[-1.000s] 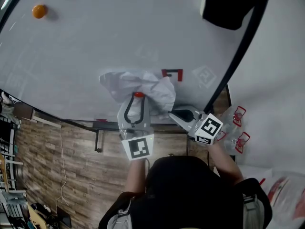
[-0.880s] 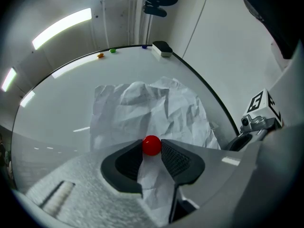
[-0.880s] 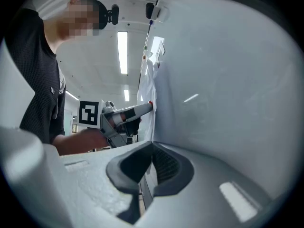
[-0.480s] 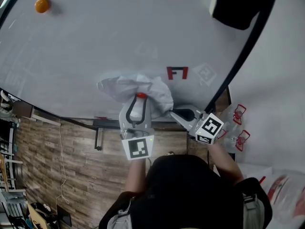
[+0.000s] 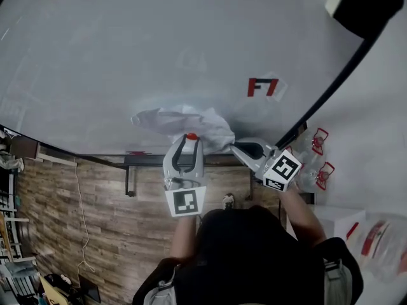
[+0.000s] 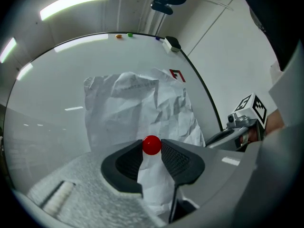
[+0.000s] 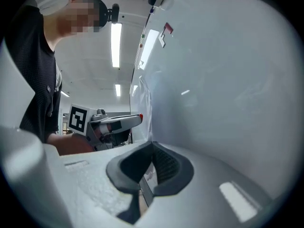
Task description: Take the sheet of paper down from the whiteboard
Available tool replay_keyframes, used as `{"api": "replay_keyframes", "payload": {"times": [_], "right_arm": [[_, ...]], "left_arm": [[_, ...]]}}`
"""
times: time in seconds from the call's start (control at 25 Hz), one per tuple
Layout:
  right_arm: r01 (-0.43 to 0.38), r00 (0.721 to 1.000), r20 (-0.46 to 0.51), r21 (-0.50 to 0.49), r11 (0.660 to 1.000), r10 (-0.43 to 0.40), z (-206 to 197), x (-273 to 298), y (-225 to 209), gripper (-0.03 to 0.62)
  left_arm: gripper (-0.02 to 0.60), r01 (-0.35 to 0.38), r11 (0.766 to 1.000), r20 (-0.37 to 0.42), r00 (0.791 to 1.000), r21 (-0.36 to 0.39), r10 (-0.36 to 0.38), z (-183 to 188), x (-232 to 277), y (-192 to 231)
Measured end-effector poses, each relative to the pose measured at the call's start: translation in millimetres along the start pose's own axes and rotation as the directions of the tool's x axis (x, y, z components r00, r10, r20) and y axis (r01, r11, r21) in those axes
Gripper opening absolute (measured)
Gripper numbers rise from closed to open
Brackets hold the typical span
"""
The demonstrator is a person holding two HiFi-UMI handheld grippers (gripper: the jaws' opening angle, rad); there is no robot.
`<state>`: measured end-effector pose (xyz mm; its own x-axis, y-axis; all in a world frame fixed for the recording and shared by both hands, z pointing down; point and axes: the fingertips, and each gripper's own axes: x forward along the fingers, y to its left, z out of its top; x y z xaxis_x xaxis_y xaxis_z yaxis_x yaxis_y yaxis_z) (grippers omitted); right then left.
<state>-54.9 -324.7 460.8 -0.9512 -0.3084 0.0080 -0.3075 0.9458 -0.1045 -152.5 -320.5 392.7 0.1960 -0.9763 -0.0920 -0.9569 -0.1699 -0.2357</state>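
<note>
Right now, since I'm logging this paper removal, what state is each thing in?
Paper: crumpled, against whiteboard.
Left gripper: shut on red magnet, paper between jaws.
Right gripper: shut on paper's edge.
Red magnet: pinched at left gripper's tips.
Orange magnet: stuck on whiteboard.

It was an office or classroom sort of room: a wide whiteboard [image 5: 159, 56] (coloured magnets [image 6: 118, 35] along its top), strip ceiling lights [image 7: 115, 44], wood-plank flooring [image 5: 95, 221].

Crumpled white paper [image 5: 184, 122], against whiteboard [image 5: 127, 56]
</note>
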Motion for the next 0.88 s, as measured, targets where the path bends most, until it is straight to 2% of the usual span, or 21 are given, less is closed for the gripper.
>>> {"api": "replay_keyframes", "payload": {"times": [0.2, 0.36, 0.52, 0.88], "right_arm": [[0.062, 0.998, -0.021, -0.026, 0.998, -0.063, -12, 8, 1, 0.005], [0.057, 0.998, -0.028, -0.032, 0.998, -0.058, -20, 2, 19, 0.005], [0.069, 0.997, -0.030, -0.050, 0.996, -0.070, -21, -17, 40, 0.005], [0.103, 0.994, -0.036, 0.002, 0.995, -0.103, -41, -84, 107, 0.005]], "left_arm": [[0.130, 0.026, 0.999, -0.047, 0.999, -0.023, -0.027, -26, -18, 7], [0.130, 0.021, 0.998, -0.053, 0.998, -0.060, -0.024, -32, -44, 3], [0.132, 0.064, 0.995, -0.062, 0.996, -0.070, -0.069, -32, -72, -17], [0.132, 0.116, 0.987, -0.099, 0.987, -0.115, -0.128, -25, -149, -76]]}}
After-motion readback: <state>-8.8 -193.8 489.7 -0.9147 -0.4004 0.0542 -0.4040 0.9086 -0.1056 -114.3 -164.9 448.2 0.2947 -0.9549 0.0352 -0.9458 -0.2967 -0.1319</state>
